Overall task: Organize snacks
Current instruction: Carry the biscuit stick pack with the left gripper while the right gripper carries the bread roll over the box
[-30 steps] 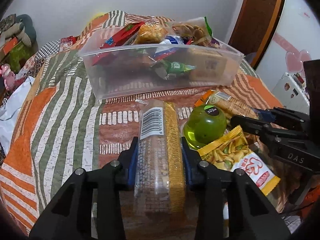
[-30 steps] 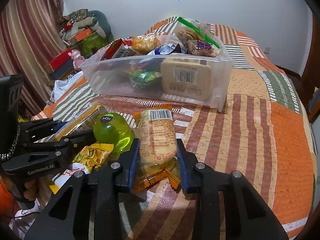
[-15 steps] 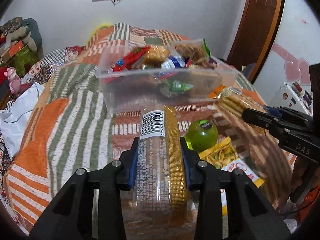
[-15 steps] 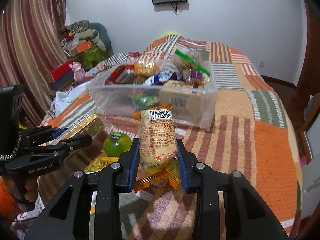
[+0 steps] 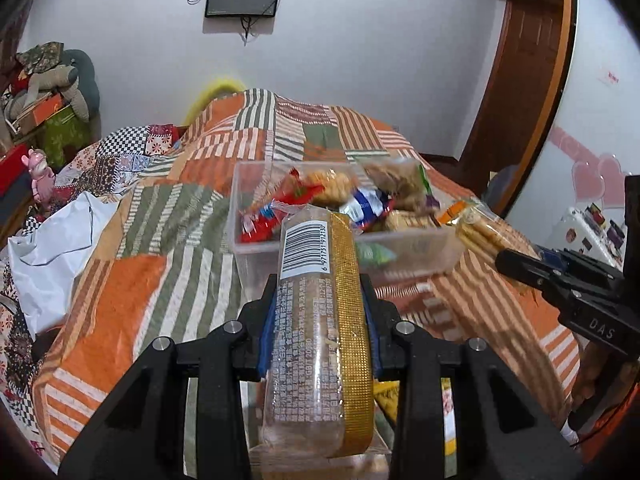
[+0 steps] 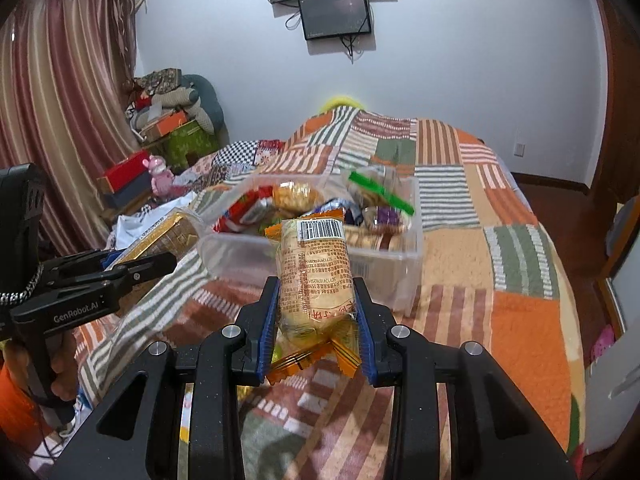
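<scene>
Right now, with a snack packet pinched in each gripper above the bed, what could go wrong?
The clear plastic bin is already heaped, so the gold-edged biscuit sleeve in the left gripper may slide off. The orange-wrapped cake packet in the right gripper could get crushed.

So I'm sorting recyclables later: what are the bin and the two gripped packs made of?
Bin: clear, slightly frosted rigid plastic; snacks show through its walls. Left pack: glossy clear film with a gold strip. Right pack: shiny printed film, crimped orange ends, probably plastic.

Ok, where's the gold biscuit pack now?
In the left wrist view, the gold biscuit pack sits clamped in the left gripper, held just short of the clear bin.
</scene>
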Motion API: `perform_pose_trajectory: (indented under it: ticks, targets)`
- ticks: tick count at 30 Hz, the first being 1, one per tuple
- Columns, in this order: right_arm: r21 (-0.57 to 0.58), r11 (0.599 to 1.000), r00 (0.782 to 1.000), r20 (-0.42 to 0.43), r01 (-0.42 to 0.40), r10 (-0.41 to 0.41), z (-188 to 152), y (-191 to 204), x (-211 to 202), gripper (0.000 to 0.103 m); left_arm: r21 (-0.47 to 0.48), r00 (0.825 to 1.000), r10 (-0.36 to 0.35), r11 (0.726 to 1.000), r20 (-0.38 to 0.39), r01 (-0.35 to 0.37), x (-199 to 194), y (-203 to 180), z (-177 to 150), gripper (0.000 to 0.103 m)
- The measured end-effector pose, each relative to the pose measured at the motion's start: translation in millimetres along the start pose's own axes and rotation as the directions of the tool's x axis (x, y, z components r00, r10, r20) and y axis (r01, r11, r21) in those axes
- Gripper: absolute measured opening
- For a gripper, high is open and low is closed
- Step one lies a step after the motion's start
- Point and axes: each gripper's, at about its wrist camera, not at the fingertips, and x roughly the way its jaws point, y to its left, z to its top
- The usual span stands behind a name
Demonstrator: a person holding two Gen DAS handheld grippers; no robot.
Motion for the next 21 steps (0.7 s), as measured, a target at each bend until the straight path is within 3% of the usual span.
perform_pose_trajectory:
  ticks: [12, 21]
  targets:
    - [0.000, 1.000, 0.999, 0.040, 0.022, -0.021, 32.1, 4.1, 26.6, 0.031, 0.011, 0.997, 0.070, 0.997, 0.023, -0.071, 28.6, 16.7, 30.5, 0.036]
    - [-0.001, 1.000, 1.000, 0.003, 0.031, -0.031, 38.8, 8.3, 59.2, 0.031, -0.004, 0.996, 0.089, 0.996, 0.012, -0.089, 57.9, 31.4, 51.4, 0.036]
